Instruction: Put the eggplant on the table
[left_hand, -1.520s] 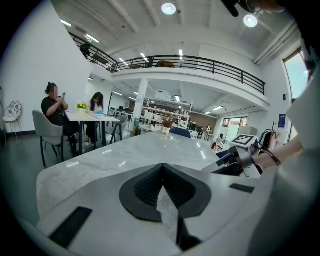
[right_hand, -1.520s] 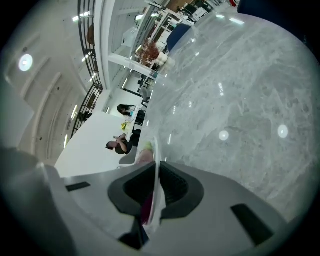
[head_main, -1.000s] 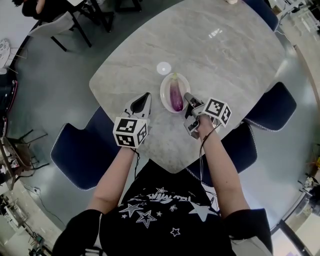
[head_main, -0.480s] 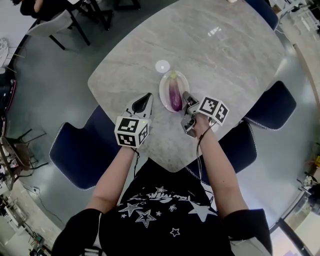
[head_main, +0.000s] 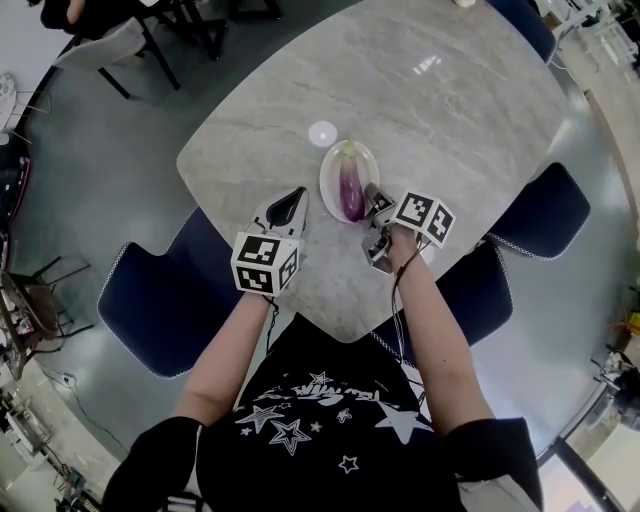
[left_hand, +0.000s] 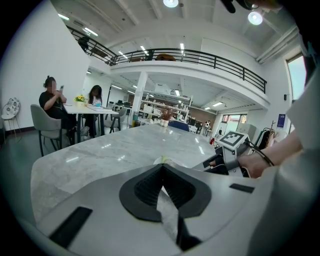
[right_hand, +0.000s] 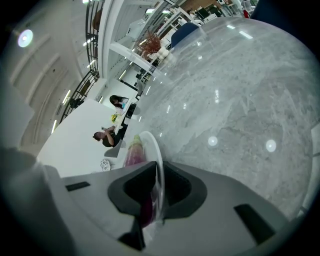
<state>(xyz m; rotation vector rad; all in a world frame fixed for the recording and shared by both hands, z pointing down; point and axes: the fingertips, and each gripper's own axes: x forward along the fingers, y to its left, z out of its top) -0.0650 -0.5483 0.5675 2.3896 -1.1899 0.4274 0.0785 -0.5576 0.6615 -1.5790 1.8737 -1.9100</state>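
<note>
A purple eggplant (head_main: 350, 190) with a green stem lies on a small white plate (head_main: 333, 172) near the front of the grey marble table (head_main: 430, 110). My right gripper (head_main: 371, 191) is rolled on its side at the plate's right edge. In the right gripper view its jaws (right_hand: 159, 167) close narrowly round the plate rim (right_hand: 156, 147), with the eggplant (right_hand: 134, 150) just beyond. My left gripper (head_main: 296, 196) hovers shut and holding nothing, left of the plate. In the left gripper view its tips (left_hand: 162, 167) meet, and the right gripper (left_hand: 220, 165) shows at the right.
A small white disc (head_main: 323, 133) lies on the table beyond the plate. Dark blue chairs stand at the left (head_main: 160, 305) and right (head_main: 545, 215) and under my right arm (head_main: 485, 285). The table edge runs just in front of both grippers. People (left_hand: 54, 105) sit at a far table.
My right gripper has shifted a little left, up to the plate's right rim. The left gripper and the eggplant have hardly moved.
</note>
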